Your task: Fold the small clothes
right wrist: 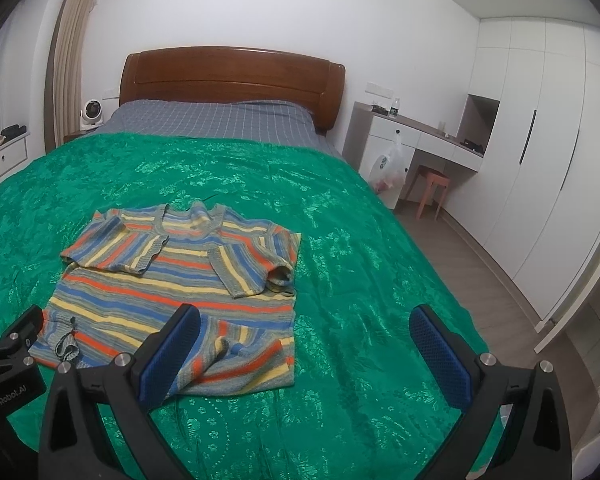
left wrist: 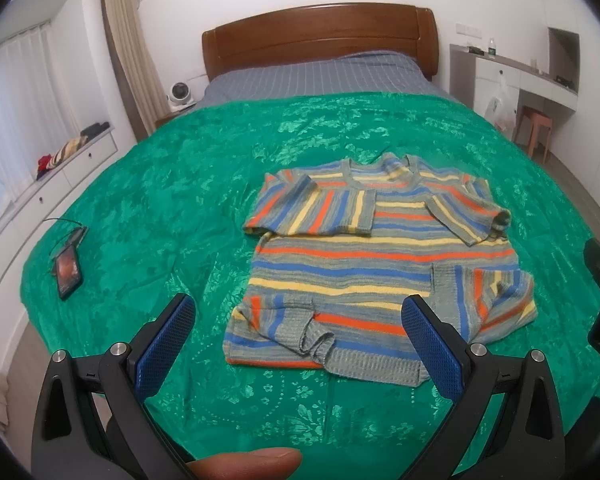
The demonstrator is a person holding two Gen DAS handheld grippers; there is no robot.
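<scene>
The striped sweater [left wrist: 376, 264] lies flat on the green bedspread [left wrist: 172, 200] with both sleeves folded in over the body. The left gripper [left wrist: 298, 330] has its jaws wide open and empty, and the near hem lies just beyond them, between the two fingers. The right gripper [right wrist: 304, 344] is also spread open (holding nothing), with the sweater's near right corner beyond its left finger.
</scene>
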